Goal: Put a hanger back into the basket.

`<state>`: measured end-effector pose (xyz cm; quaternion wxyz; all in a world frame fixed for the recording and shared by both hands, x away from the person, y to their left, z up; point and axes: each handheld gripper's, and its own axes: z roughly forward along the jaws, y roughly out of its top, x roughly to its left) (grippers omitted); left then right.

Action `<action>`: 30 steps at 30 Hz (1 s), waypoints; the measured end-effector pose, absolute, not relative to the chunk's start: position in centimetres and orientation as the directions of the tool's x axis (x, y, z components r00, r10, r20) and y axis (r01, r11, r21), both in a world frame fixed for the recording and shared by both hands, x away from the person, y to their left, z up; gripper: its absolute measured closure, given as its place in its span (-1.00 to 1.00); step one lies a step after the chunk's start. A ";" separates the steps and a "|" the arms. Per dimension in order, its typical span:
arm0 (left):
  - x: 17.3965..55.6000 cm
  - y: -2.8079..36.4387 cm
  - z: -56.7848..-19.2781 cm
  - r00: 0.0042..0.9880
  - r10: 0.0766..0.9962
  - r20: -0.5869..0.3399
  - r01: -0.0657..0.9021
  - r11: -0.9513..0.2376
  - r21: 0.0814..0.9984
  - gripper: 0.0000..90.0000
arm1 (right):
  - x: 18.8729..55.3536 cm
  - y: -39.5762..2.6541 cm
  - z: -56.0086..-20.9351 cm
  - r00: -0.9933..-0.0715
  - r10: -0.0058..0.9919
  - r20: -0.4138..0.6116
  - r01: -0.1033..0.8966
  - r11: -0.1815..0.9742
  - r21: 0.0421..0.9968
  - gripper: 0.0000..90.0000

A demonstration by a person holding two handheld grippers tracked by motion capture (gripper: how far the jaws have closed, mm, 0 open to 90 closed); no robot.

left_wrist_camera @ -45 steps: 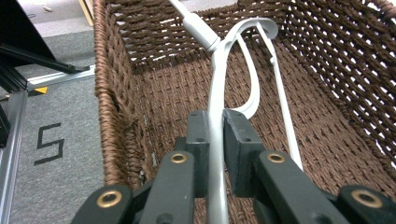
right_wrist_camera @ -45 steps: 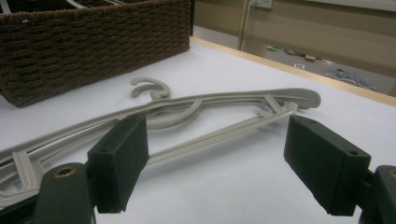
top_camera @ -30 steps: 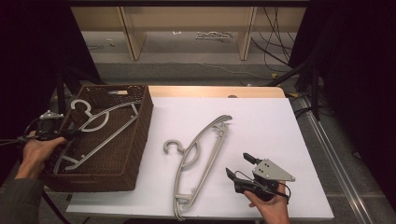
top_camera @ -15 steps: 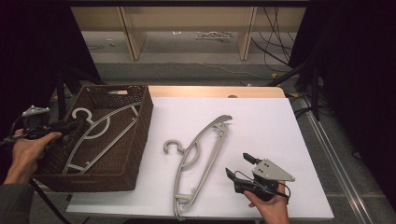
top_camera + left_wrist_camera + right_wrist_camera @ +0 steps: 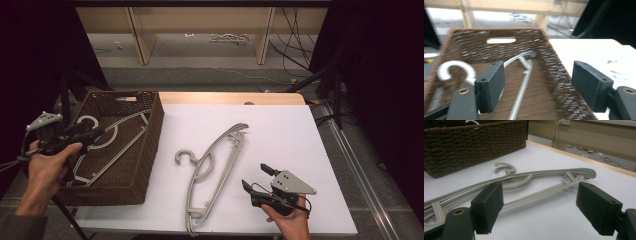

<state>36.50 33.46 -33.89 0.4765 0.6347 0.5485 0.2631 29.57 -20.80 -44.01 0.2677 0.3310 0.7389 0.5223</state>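
a dark brown woven basket [image 5: 148, 150] at nine o'clock holds a pale grey hanger [image 5: 107, 145]. a second grey hanger [image 5: 215, 165] lies on the white table [image 5: 280, 130] at six o'clock. both grippers have black jaws and grey plates.

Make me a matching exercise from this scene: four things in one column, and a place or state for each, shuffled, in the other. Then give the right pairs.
Things:
1. white hanger
2. grey hanger
3. left gripper
4. right gripper

Places or states:
A. lying flat on the white table top
B. open, low at the table's near edge, beside the grey hanger
C. lying inside the brown wicker basket
D. open, held above the basket, nothing between its jaws

Pairs: 1-C, 2-A, 3-D, 4-B
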 end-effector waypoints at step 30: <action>32.8 17.6 -37.5 0.523 0.842 -0.131 0.374 -0.088 0.923 -0.59 | 29.3 -20.9 -43.9 -0.644 0.765 -0.023 0.224 0.217 0.950 -0.49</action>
